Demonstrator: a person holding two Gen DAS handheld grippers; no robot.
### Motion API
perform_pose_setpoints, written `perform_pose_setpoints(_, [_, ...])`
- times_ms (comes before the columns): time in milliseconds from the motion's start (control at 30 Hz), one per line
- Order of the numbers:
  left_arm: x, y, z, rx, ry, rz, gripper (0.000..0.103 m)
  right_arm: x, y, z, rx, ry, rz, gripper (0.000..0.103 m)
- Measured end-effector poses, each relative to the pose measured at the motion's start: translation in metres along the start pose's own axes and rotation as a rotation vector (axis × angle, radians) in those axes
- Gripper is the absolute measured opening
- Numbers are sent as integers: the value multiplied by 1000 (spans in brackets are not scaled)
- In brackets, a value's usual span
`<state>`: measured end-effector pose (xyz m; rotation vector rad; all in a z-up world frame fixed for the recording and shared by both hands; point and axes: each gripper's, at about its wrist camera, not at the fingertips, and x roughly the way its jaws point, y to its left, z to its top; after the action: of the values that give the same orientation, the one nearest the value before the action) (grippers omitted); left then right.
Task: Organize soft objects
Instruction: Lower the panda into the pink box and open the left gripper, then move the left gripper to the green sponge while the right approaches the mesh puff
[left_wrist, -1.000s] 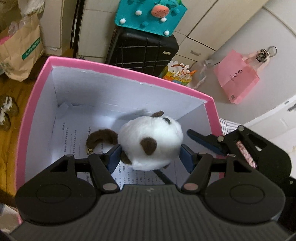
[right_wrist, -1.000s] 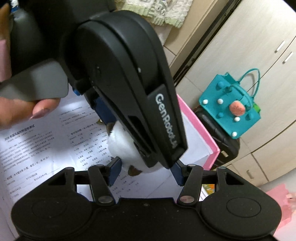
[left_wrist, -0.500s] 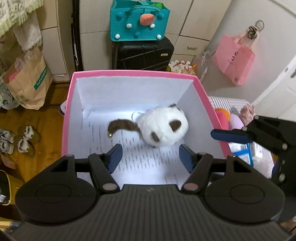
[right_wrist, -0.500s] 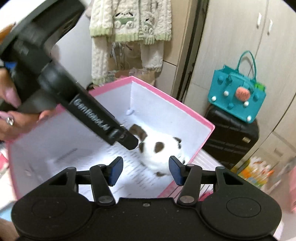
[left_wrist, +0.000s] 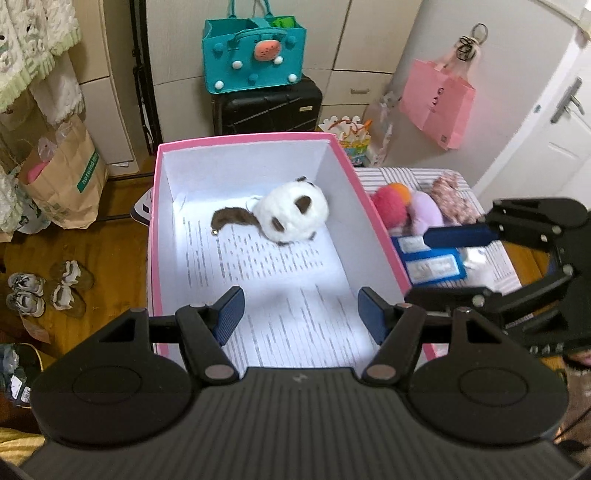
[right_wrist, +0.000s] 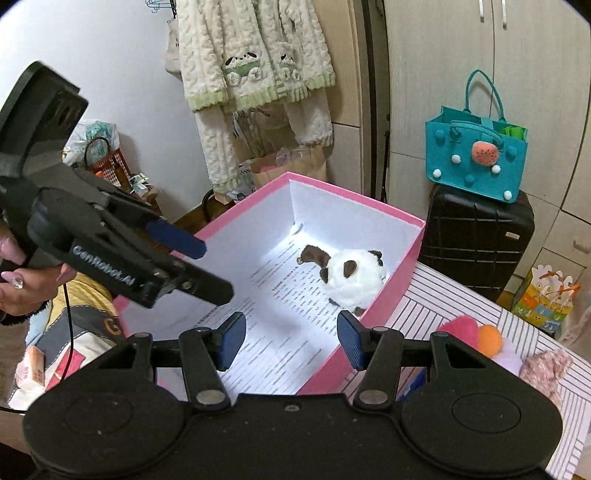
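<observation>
A white plush toy with brown patches and a brown tail (left_wrist: 291, 210) (right_wrist: 354, 277) lies on printed paper at the far end of the pink box (left_wrist: 243, 139) (right_wrist: 354, 194). My left gripper (left_wrist: 301, 314) (right_wrist: 218, 271) hovers above the box's near end, open and empty. My right gripper (right_wrist: 291, 338) (left_wrist: 417, 266) hangs over the box's right wall, also open with nothing between its fingers. On the striped table right of the box lie a red pompom (left_wrist: 389, 208) (right_wrist: 461, 332), a purple soft toy (left_wrist: 424, 214) and a pink floral soft piece (left_wrist: 452, 199) (right_wrist: 546, 369).
Blue cards (left_wrist: 432, 266) lie on the striped table (right_wrist: 443, 295) beside the box. Behind it a teal felt bag (left_wrist: 255, 55) sits on a black suitcase (left_wrist: 269, 107). A pink paper bag (left_wrist: 437, 96) hangs at right. A brown paper bag (left_wrist: 62, 173) and shoes (left_wrist: 48, 288) are on the floor at left.
A second ago the plush sat between my left fingers low in the box. Both grippers have since risen and pulled back, and the plush stays on the box floor.
</observation>
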<state>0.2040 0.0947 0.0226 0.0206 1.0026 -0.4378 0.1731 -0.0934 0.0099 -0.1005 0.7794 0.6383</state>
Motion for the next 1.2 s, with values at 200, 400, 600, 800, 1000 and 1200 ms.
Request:
perform_pose_setpoints(200, [-27, -17, -17, 26, 0, -4, 69, -30, 13, -4, -10, -6, 11, 59])
perform_pose_setpoints(400, [-49, -34, -35, 67, -9, 5, 70, -58, 28, -11, -43, -23, 18, 59])
perform_pose_setpoints(600, [-63, -52, -50, 115, -5, 14, 73, -79, 41, -24, -59, -23, 33, 59])
perform_pose_setpoints(800, [-72, -71, -65, 171, -3, 52, 73, -96, 50, -38, -64, -20, 42, 59])
perform_pose_setpoints(1000, [-79, -88, -79, 205, 0, 57, 76, -111, 56, -51, -83, -22, 27, 60])
perform_pose_setpoints(1200, [-73, -102, -92, 232, 20, 45, 78, -125, 59, -72, -82, -30, 6, 61])
